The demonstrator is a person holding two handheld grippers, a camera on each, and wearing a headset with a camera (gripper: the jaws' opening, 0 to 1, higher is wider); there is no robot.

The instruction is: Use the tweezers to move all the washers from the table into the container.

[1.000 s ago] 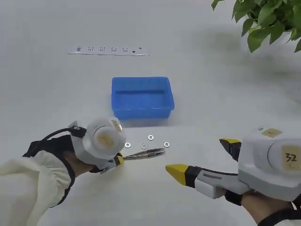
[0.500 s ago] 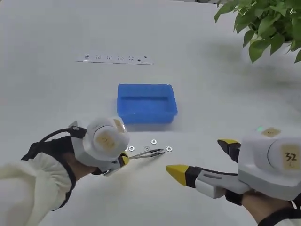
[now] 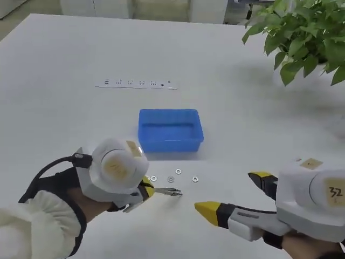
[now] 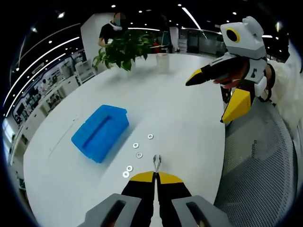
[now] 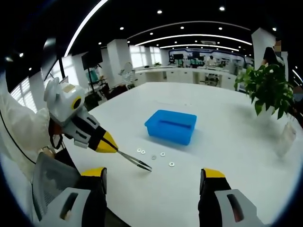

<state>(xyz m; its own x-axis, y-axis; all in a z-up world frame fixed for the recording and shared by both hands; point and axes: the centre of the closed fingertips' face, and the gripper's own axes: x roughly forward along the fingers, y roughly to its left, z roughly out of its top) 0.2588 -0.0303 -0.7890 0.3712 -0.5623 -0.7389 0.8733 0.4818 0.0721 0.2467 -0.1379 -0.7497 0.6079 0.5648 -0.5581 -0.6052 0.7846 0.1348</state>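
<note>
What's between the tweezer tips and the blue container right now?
Small silver washers, scattered on the white table; the head view shows them between the metal tweezers and blue plastic container.

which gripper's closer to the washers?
Left. The left gripper, shut on the tweezers, sits just beside the washers, with the tweezer tips on the person's side of them. The right gripper hangs open, farther off to the right.

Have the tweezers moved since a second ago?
Yes. Against the washers, the tweezers have drawn back toward the camera, their tips now off the row.
</note>
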